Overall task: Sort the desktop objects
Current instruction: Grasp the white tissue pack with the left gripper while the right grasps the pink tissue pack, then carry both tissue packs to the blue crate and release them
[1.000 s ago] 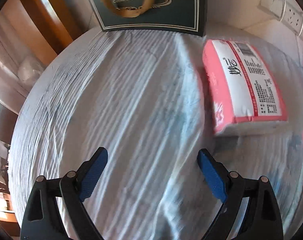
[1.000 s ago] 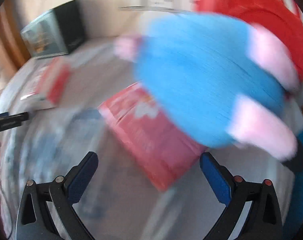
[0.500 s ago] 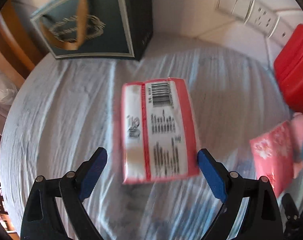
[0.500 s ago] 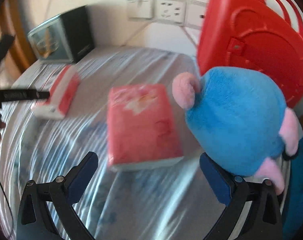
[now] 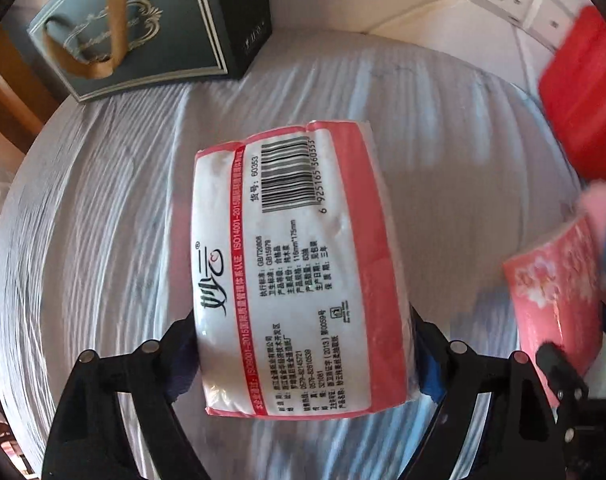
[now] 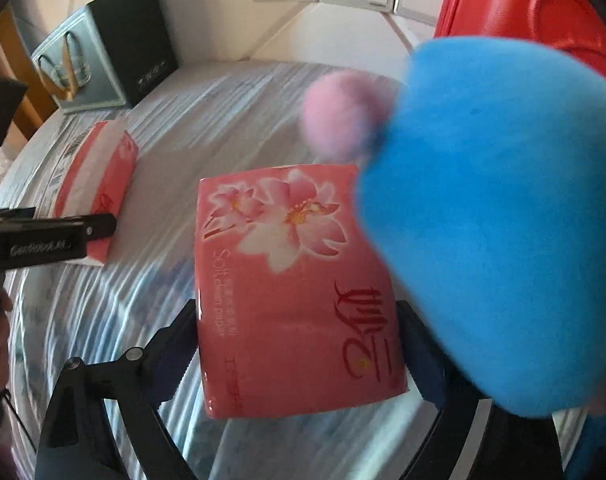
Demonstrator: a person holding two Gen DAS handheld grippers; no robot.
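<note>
- Left gripper [image 5: 303,354] straddles the near end of the barcode-side tissue pack [image 5: 299,264]; its jaws are closing, one each side of the pack, and firm pad contact cannot be confirmed
- That pack lies flat on the white striped tabletop [image 5: 103,220], label up, long axis running away from the camera, so the narrow width suits a side-to-side pinch
- Right gripper [image 6: 299,354] brackets the flower-print tissue pack [image 6: 295,292] likewise; jaws closing, pack between them, apparently not yet clamped
- Blue plush toy [image 6: 495,220] sits just beside that pack's right edge and crowds the right finger, a likely snag
- Dark gift box [image 5: 143,24] and red case [image 6: 523,4] stand at the back by the wall, well clear of both grasps
</note>
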